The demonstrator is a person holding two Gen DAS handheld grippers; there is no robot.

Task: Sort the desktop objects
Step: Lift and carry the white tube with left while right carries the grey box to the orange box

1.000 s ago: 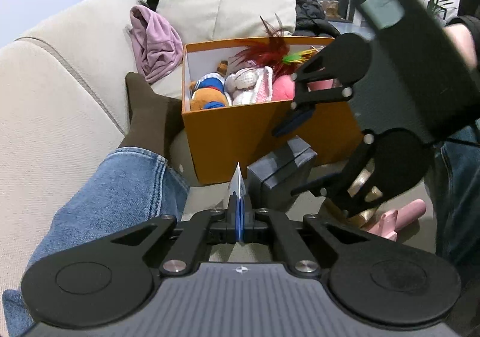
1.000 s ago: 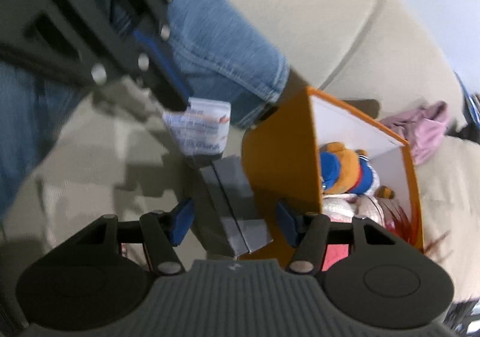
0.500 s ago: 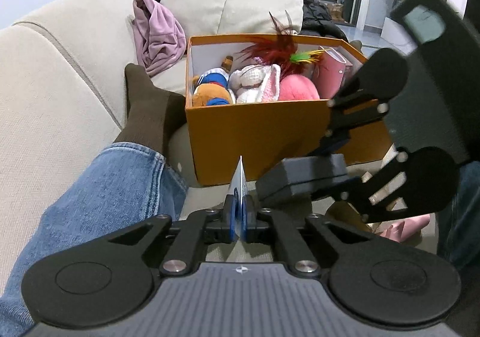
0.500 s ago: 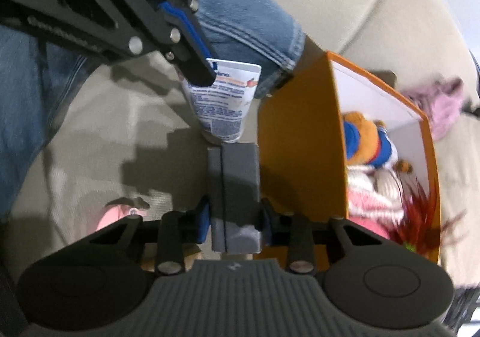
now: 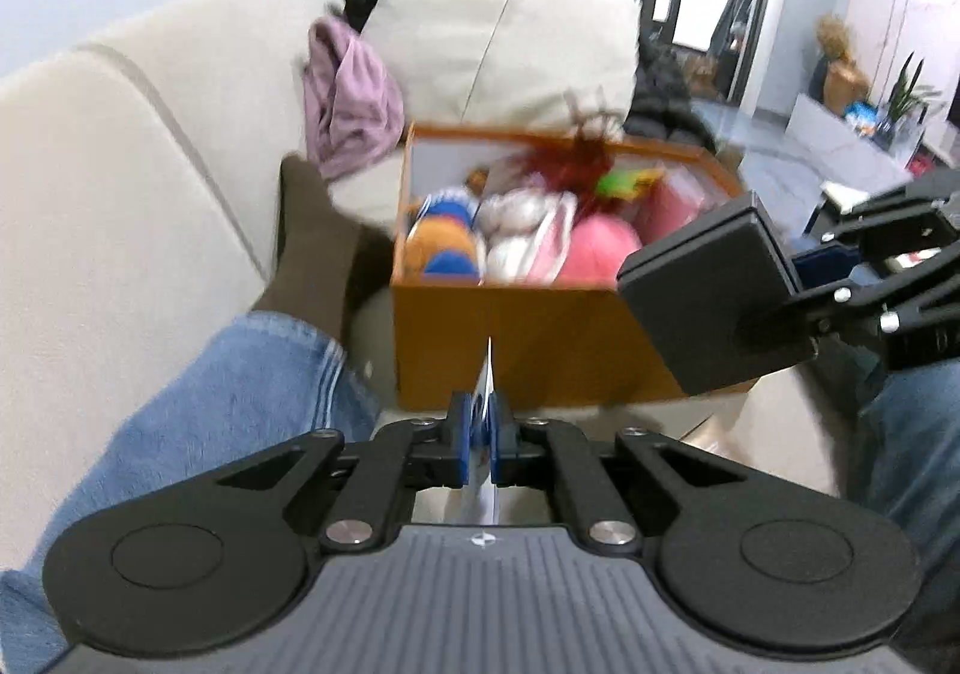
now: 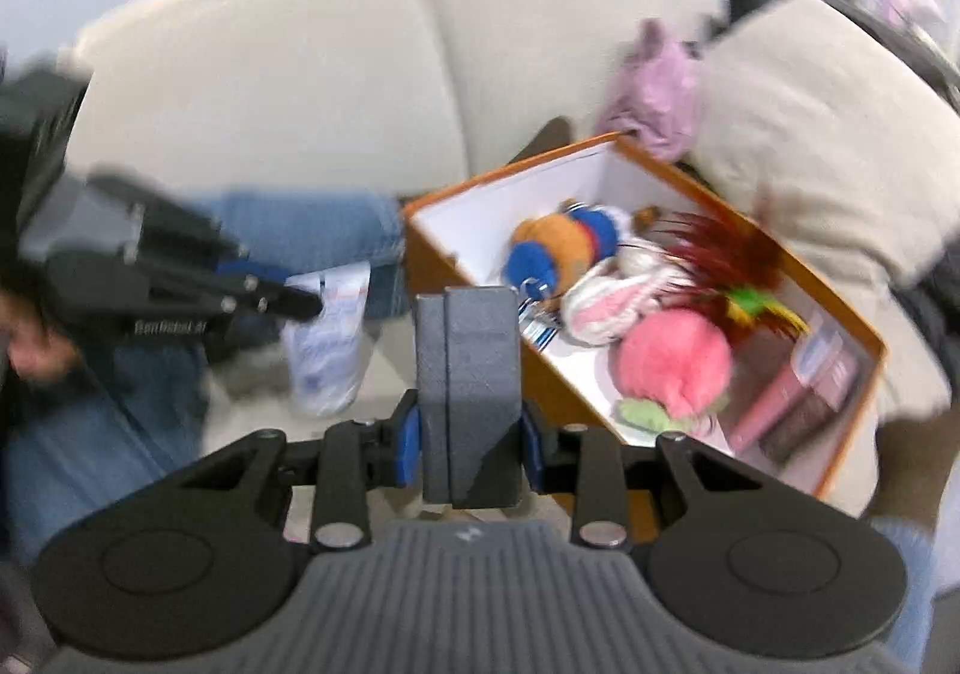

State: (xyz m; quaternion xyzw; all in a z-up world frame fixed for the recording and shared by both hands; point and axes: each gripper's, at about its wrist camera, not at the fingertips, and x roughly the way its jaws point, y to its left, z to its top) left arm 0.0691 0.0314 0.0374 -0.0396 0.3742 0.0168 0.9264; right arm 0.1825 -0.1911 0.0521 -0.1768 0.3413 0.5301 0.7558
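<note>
My right gripper (image 6: 469, 428) is shut on a dark grey box (image 6: 471, 374) and holds it in the air just left of the orange box's (image 6: 840, 308) near corner. The grey box also shows in the left wrist view (image 5: 714, 302), held by the right gripper (image 5: 804, 308). My left gripper (image 5: 485, 428) is shut on the flat end of a white tube (image 5: 489, 392); the tube (image 6: 330, 344) hangs from the left gripper (image 6: 300, 302) in the right wrist view. The orange box (image 5: 540, 350) holds several plush toys, a pink ball (image 6: 675, 362) and red feathers.
A beige sofa (image 5: 120, 194) with a cushion (image 5: 498, 56) stands behind the box. A pink cloth (image 5: 348, 98) lies on the sofa back. A person's jeans-clad leg (image 5: 210, 404) and brown sock (image 5: 312, 248) lie to the left of the box.
My right gripper has lifted the grey box off the sofa seat and swung up toward the orange box's opening. My left gripper has risen with the tube.
</note>
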